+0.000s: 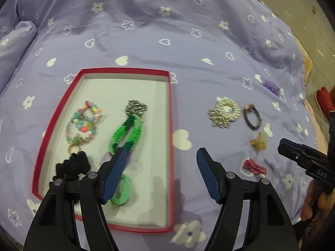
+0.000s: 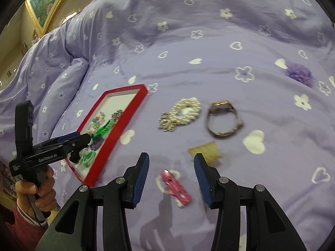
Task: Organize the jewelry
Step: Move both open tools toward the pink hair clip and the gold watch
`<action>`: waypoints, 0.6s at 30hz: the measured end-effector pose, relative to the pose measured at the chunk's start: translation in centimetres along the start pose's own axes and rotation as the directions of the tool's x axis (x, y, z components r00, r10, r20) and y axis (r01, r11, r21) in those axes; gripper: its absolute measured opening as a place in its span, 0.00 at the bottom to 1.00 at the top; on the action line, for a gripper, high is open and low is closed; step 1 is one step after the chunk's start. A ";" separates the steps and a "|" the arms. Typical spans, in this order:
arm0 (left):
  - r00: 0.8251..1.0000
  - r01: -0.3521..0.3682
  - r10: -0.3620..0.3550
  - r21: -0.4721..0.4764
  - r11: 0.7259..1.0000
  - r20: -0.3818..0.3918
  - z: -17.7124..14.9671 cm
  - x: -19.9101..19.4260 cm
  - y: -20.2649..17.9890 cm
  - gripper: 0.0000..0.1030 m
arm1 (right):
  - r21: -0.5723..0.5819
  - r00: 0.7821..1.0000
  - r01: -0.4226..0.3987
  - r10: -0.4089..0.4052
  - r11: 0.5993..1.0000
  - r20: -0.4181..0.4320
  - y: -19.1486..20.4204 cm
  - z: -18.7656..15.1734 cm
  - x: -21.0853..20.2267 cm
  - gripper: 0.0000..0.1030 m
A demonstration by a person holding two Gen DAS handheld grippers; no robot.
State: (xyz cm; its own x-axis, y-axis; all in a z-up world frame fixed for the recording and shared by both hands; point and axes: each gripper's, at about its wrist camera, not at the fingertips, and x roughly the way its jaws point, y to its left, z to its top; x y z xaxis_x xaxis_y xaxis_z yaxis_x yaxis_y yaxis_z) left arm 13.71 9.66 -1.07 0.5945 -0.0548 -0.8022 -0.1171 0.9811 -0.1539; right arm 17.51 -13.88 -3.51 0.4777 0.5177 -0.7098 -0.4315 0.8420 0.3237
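Right hand-held gripper wide open over pink metal hair clip at lower centre; left hand-held gripper wide open above red-rimmed cardboard tray.

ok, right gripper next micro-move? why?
Probably lower the right gripper straight down and close on the pink hair clip. Its jaws are open with the clip lying on the bedspread roughly centred between them, still outside the red tray. The left gripper hangs open and empty over the tray's right edge, so the clip looks like the nearest loose item.
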 end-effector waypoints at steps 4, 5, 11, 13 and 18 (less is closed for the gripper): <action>1.000 0.017 -0.017 0.016 1.000 -0.008 -0.1 0.2 -1.1 0.68 | 0.013 1.000 0.019 -0.019 1.000 -0.001 -0.9 -0.3 -0.4 0.46; 1.000 0.022 -0.022 0.020 1.000 -0.011 -0.2 0.2 -1.4 0.68 | 0.015 1.000 0.021 -0.021 1.000 -0.001 -1.1 -0.3 -0.4 0.46; 0.999 0.036 -0.035 0.042 0.998 -0.026 -0.4 0.6 -2.7 0.68 | 0.028 1.000 0.028 -0.028 0.999 0.000 -2.0 -0.4 -0.4 0.46; 0.999 0.041 -0.039 0.049 0.998 -0.034 -0.5 0.9 -3.1 0.68 | 0.033 1.000 0.029 -0.029 0.999 0.001 -2.3 -0.3 -0.4 0.46; 0.997 0.063 -0.060 0.075 0.995 -0.050 -0.6 1.4 -4.4 0.68 | 0.047 0.999 0.039 -0.040 0.998 0.011 -3.3 0.2 -0.2 0.46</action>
State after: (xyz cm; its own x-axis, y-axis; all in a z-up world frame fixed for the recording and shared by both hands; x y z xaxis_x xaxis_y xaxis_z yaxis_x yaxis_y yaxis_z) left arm 14.58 5.17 -1.87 0.5601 -0.1224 -0.8193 -0.0192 0.9868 -0.1606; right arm 19.01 -16.73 -4.33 0.5026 0.4853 -0.7154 -0.3758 0.8679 0.3247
